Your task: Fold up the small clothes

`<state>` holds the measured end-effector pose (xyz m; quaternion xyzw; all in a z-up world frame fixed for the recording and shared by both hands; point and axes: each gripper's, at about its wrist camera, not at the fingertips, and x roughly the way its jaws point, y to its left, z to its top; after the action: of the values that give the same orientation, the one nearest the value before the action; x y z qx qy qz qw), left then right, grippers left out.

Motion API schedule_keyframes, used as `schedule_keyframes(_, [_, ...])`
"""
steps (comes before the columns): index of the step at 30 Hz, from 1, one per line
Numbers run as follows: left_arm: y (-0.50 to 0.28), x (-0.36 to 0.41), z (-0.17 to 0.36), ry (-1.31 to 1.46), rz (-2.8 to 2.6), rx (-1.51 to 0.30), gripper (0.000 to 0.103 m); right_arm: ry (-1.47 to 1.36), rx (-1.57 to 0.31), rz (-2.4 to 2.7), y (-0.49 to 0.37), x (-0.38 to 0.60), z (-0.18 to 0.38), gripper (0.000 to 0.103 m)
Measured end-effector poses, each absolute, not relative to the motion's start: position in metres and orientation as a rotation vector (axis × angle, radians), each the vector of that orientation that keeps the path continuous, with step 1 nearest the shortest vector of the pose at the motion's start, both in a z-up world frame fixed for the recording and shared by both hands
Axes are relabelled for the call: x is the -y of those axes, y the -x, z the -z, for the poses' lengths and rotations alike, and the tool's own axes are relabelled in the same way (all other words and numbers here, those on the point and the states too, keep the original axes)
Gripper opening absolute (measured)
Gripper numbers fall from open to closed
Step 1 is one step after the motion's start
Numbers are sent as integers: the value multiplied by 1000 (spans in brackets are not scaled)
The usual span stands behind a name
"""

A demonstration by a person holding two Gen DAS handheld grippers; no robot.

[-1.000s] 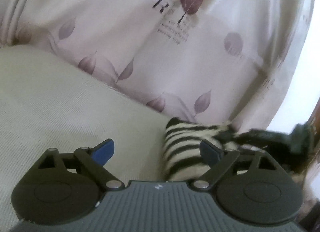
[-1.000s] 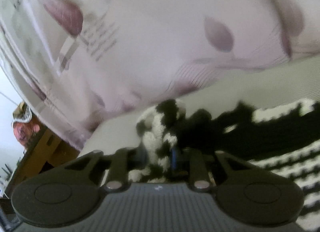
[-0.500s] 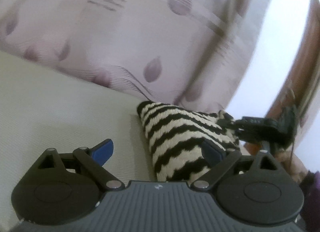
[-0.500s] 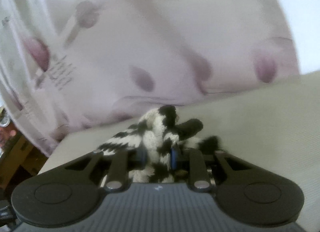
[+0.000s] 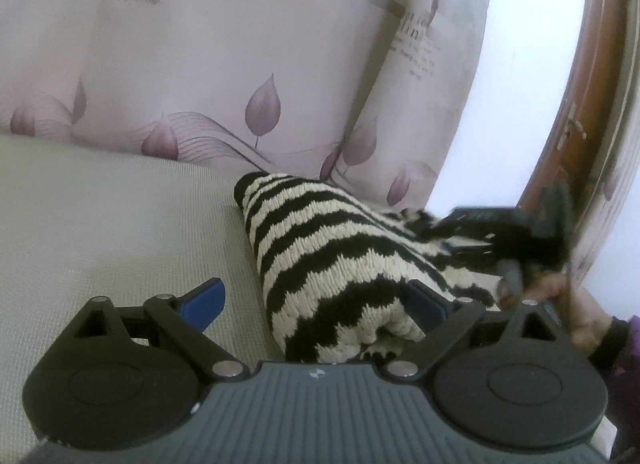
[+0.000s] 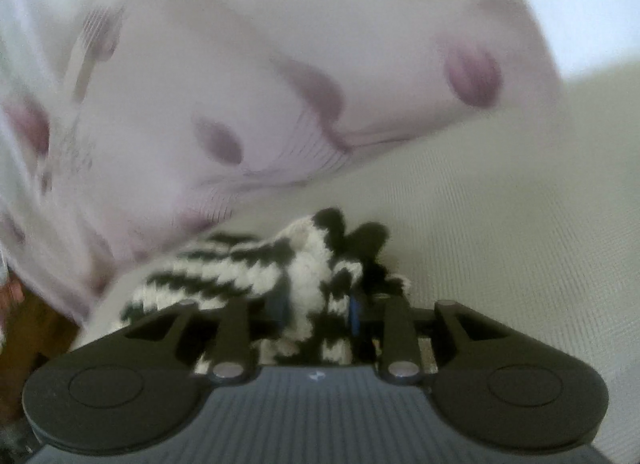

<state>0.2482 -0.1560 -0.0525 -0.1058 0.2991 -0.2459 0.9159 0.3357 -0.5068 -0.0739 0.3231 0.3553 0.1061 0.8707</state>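
A black-and-cream striped knit garment (image 5: pixel 332 248) lies bunched on the beige surface (image 5: pixel 100 224), close to the curtain. My left gripper (image 5: pixel 316 300) is open, and the garment's near end lies between its blue fingers, against the right one (image 5: pixel 426 298). At the garment's far right end the right gripper (image 5: pixel 500 232) is held by a hand (image 5: pixel 560 300). In the right wrist view the right gripper (image 6: pixel 318 308) has a thick fold of the garment (image 6: pixel 304 264) between its pads. Its jaws are opening, and the fabric still fills the gap.
A pale curtain with purple leaves and lettering (image 5: pixel 240 64) hangs right behind the surface. A brown wooden door with a handle (image 5: pixel 576 132) stands at the right. The beige surface stretches away to the left of the garment.
Both grippers have moved sideways along the curtain and the garment has come down onto the surface. The right gripper's pads stand a little wider apart than before.
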Motion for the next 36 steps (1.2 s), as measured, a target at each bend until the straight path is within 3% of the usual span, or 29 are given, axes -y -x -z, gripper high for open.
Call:
schedule_keyframes(6, [-244,155,46,223,491,-550,94,-685,-524,-175,-263,521,35,34])
schedule_keyframes(11, [-246,169,45,220,490,-543,94,-435,-571,-313,-245,472,13,26])
schedule_keyframes(16, [-248,176,60,185,484,-623,93,-240,-653,-309,-240,443,32,23])
schedule_keyframes(23, [-244,175,68,171,506,-669,92,-354,-667,-250,-211,473,58,26])
schedule_keyframes(27, [-241,165,49,226,528,-644,103,-466,-619,-255,-208,485,44,27])
schedule_keyframes(29, [-247,160,42,269,528,-647,103,-468,-622,-244,-209,488,42,34])
schedule_keyframes(31, [-260,156,40,302,523,-678,103,-506,-639,-219,-211,496,47,64])
schedule_keyframes(32, [-266,155,42,318,517,-698,103,-535,-649,-222,-212,499,50,69])
schedule_keyframes(36, [-308,155,62,405,529,-833,103,-640,-684,-260,-224,504,64,71])
